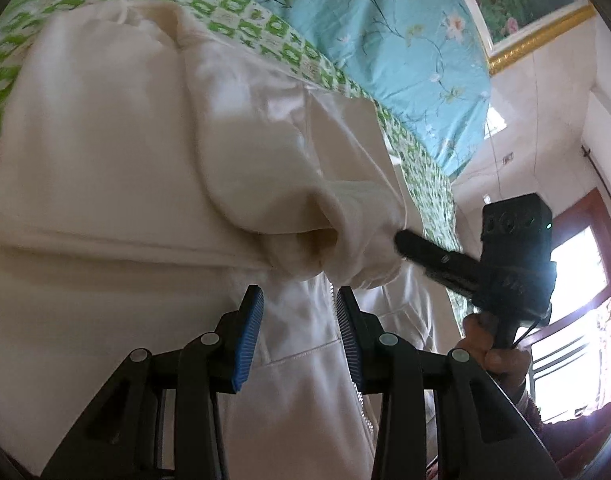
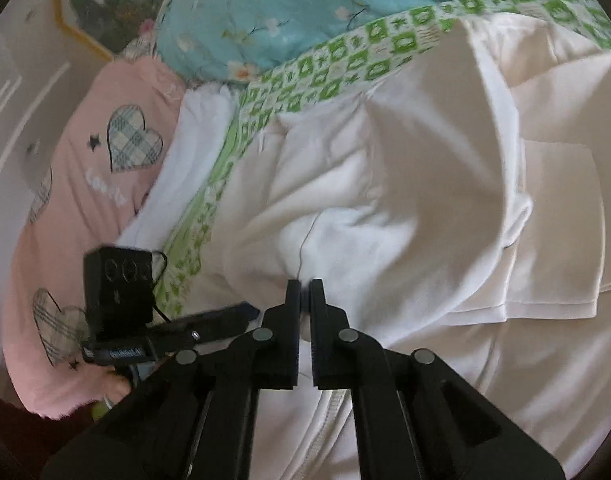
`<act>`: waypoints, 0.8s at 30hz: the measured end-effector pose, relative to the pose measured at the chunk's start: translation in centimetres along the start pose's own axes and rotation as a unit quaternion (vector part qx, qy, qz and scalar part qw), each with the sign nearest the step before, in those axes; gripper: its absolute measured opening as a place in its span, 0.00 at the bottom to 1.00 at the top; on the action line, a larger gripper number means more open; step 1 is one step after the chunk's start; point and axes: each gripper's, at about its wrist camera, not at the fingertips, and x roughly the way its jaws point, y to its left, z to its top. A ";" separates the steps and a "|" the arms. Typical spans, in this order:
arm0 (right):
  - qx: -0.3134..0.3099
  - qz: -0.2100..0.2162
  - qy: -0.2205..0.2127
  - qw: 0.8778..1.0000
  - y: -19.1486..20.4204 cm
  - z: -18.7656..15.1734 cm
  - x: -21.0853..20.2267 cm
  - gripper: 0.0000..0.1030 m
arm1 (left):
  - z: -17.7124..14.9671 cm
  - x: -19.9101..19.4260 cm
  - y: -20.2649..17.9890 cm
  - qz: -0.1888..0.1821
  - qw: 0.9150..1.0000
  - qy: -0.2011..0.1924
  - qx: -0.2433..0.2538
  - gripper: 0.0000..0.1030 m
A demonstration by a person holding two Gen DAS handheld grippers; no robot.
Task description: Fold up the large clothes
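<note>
Cream jacket (image 1: 125, 160) on green-checked sheet (image 1: 233, 4) | left gripper (image 1: 299, 300) parted, empty | right gripper (image 2: 304, 286) clamped on sleeve (image 2: 345, 208)

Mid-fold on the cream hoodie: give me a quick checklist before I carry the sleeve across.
1. Right tool closed on fabric: ok, its jaws are nearly together with white cloth pinched at the tips.
2. Left tool free: ok, jaws apart, blue pads not pressing on anything.
3. Sleeve cuff lifted: ok, it hangs off the right tool above the body.
4. Hoodie flat on the green checked sheet: cannot tell, folds bunch up.
5. Zipper straight: cannot tell, only partly in view.
6. Pink pillow clear of the garment: ok.
</note>
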 end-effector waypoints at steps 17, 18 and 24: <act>-0.028 0.057 -0.005 0.998 2.2 -1.0 -2.4 0.04 | 6.0 0.1 2.1 0.154 0.982 -0.099 -0.037 0.40; -0.031 0.055 0.003 0.998 2.2 -1.3 -1.8 0.01 | 5.5 -0.4 2.9 0.158 0.981 -0.105 -0.049 0.40; -0.042 0.045 0.029 0.998 2.2 -2.7 0.1 0.00 | 4.5 -3.0 5.9 0.152 0.977 -0.120 -0.090 0.40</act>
